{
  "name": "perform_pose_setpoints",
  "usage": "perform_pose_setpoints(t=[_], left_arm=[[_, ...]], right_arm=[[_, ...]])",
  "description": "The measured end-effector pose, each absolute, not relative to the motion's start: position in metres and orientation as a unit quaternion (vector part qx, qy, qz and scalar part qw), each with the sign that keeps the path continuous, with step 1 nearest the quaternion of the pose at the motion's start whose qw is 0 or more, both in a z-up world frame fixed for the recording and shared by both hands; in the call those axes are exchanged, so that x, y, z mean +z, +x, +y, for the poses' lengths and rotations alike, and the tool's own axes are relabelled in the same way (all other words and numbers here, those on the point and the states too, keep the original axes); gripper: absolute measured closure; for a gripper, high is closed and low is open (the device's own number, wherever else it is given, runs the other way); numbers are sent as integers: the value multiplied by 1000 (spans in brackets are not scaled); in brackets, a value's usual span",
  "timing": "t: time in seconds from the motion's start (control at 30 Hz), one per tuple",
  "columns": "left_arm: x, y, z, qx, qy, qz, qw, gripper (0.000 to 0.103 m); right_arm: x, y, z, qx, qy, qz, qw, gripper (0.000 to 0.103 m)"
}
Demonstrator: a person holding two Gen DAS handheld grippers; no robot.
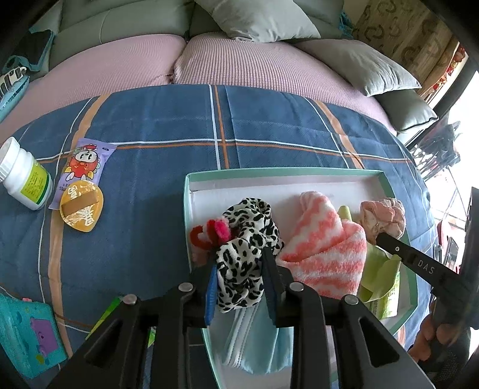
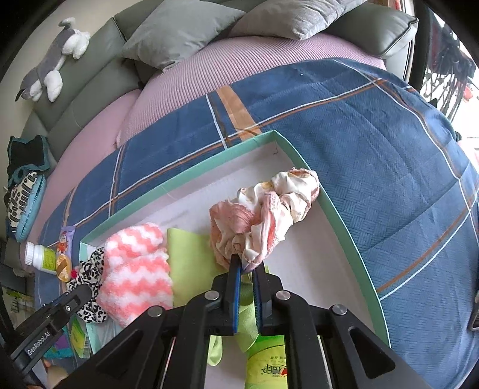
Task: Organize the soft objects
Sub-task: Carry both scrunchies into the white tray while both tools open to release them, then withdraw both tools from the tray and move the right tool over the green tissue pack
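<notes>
A shallow box with a mint-green rim [image 1: 187, 191] [image 2: 299, 155] lies on a blue plaid cloth. My left gripper [image 1: 239, 257] is shut on a leopard-print scrunchie [image 1: 248, 236] over the box's left end; the scrunchie also shows in the right wrist view [image 2: 89, 275]. My right gripper [image 2: 246, 264] is shut on a crumpled pink-and-white cloth [image 2: 266, 212] near the box's far right corner; it shows in the left view too [image 1: 383, 215]. In the box lie a pink-and-white fuzzy sock [image 1: 323, 248] [image 2: 134, 269], a red fluffy item [image 1: 209, 233], a blue face mask [image 1: 257, 338] and a green cloth [image 2: 191, 263].
On the cloth left of the box are a white pill bottle [image 1: 24, 176], a purple snack packet [image 1: 80, 167], a yellow disc [image 1: 81, 210] and a teal toy [image 1: 27, 332]. A green tissue pack [image 2: 266, 365] sits in the box's near end. Grey pillows [image 1: 257, 18] lie on the sofa behind.
</notes>
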State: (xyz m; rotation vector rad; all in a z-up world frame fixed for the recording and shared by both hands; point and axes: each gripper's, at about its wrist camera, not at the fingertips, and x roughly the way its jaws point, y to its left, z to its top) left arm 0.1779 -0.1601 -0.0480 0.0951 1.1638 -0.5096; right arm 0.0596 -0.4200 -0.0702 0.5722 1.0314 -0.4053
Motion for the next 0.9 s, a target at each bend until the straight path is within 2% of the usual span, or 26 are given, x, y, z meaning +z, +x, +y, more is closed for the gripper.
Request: perform_pose_setpoints(t=[0.2,0.27,0.5,0.6,0.73,0.8,0.9], left_arm=[[-37,172,-159,-236,52,532,812,68],[-32,170,-159,-236,52,527,815,61],[-17,165,-155,-219,60,509,830,58],[-13,164,-152,-209,60,505,835,55],[-12,164,-146,-194,50,508,838,55],[-13,163,-144,-183,49,510,839,55],[-14,162,-140,-170,46,512,841,55]], right_arm=[[-63,58,-419,-193,261,482,814,93],[-60,59,-417,-195,253,486,813,91],[-50,58,-414,-199,238,482,819,88],[-44,58,-412,-203,228,480,822,76],[-39,59,-409,-202,213,483,825,74],[-39,60,-407,-202,204,487,825,60],[-36,61,-403,-204,183,491,827,55]])
